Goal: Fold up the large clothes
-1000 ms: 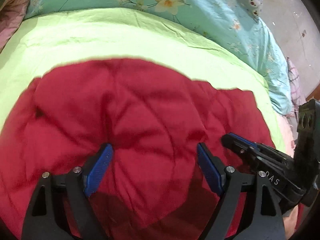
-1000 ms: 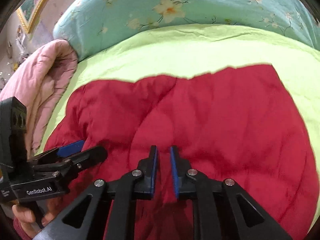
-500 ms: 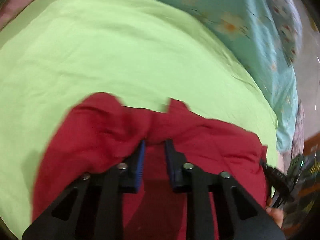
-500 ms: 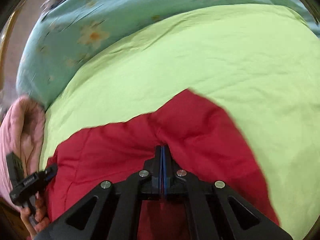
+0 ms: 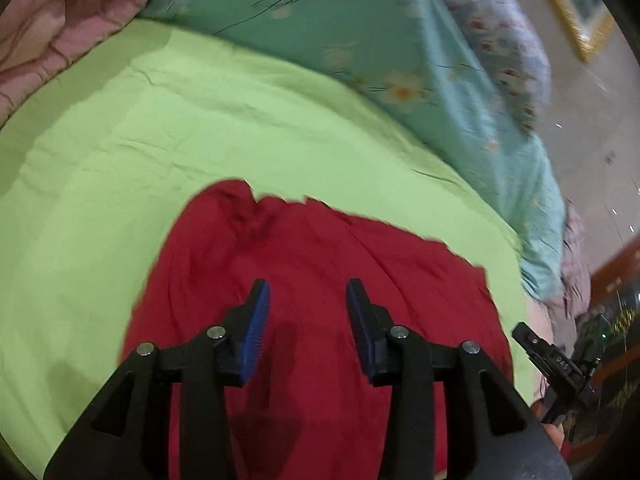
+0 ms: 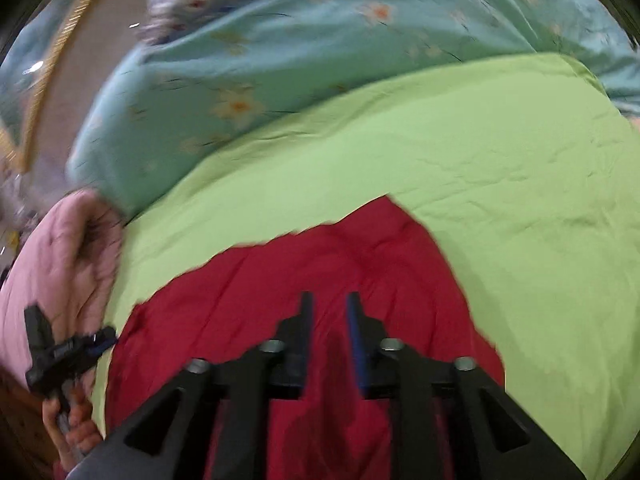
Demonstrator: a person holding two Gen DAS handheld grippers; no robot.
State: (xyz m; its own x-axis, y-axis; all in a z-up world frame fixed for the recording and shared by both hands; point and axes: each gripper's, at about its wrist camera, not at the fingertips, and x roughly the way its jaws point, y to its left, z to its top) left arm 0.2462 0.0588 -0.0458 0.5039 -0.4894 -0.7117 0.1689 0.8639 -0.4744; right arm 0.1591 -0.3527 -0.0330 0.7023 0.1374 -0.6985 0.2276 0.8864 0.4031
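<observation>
A red garment (image 5: 320, 248) lies folded on the lime-green sheet (image 5: 200, 120). It fills the lower middle of both wrist views, and its far edge (image 6: 320, 232) is uneven. My left gripper (image 5: 307, 292) hovers over it with jaws opening. The blue pads (image 5: 256, 320) are apart and no cloth is pinched. My right gripper (image 6: 329, 304) is also over the red garment (image 6: 260, 292), its jaws opening to a narrow gap with nothing gripped. Each view shows the other gripper at its edge: the right gripper (image 5: 552, 360) and the left gripper (image 6: 72, 352), which a hand (image 6: 72, 424) holds.
A teal floral quilt (image 5: 360, 20) is bunched along the far side of the bed. A pink quilt (image 6: 72, 248) lies at the left end. Bare green sheet (image 6: 500, 160) surrounds the garment. Floor and a gold picture frame (image 5: 576, 20) lie beyond the bed.
The left gripper closed on the spread garment's near part, the right one closed too. Both moved toward its far edge, folding it over. Now both pairs of jaws stand apart and the cloth lies released.
</observation>
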